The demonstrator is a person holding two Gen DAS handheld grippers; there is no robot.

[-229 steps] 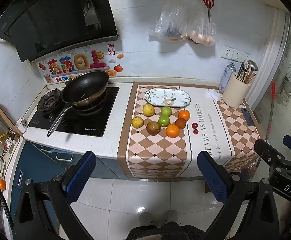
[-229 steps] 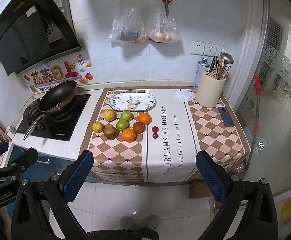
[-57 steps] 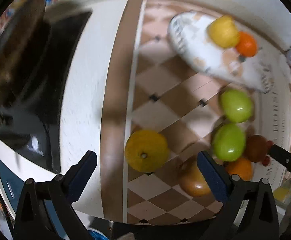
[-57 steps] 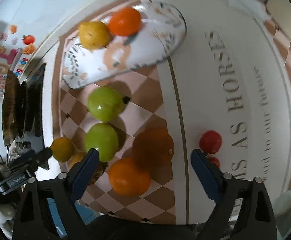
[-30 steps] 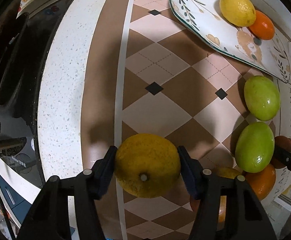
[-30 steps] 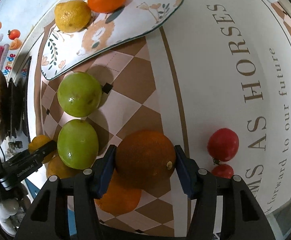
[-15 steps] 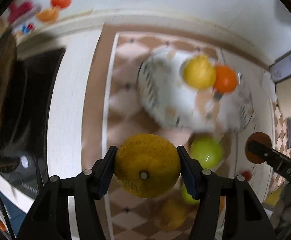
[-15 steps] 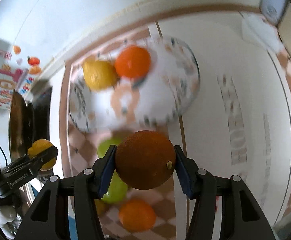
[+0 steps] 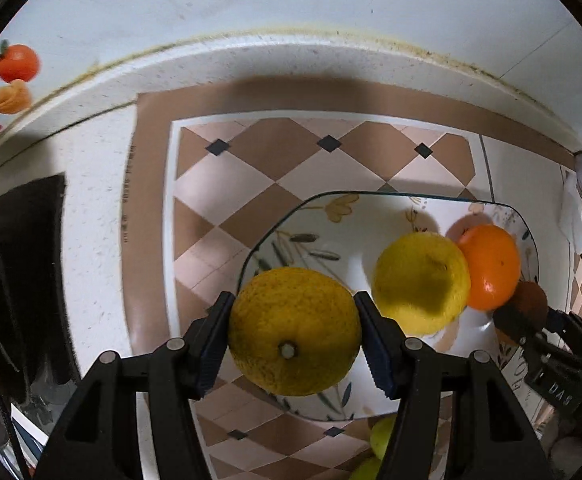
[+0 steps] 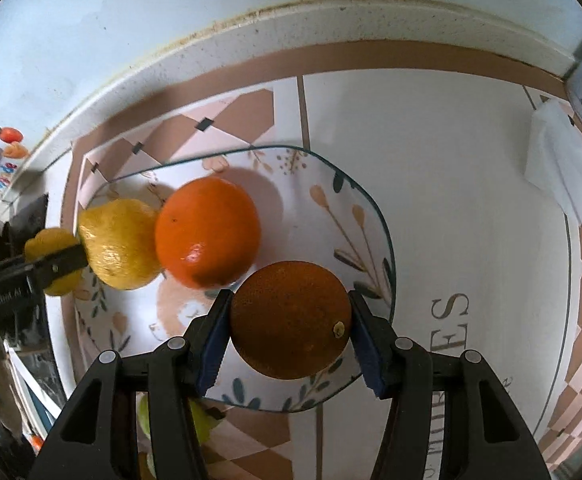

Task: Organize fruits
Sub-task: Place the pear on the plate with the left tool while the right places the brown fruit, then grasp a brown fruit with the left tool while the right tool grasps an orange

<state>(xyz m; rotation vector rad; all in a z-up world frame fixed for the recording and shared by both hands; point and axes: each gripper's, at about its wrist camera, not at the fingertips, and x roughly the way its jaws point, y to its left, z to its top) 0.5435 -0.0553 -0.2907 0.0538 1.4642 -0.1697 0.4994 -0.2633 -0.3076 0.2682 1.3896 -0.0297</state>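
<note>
Checkered kitchen mat (image 9: 227,200) under a patterned oval plate (image 10: 355,216). Left gripper (image 9: 294,340) clamps a speckled yellow citrus (image 9: 294,328) above the plate's left end; right gripper (image 10: 289,322) clamps a dark orange (image 10: 289,318) above its right end. On the plate, touching: lemon (image 10: 119,246), bright orange (image 10: 207,232).

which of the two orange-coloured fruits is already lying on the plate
The bright, glossy orange, touching the yellow lemon on the plate. The darker, brownish orange is clamped in the right gripper above the plate.
</note>
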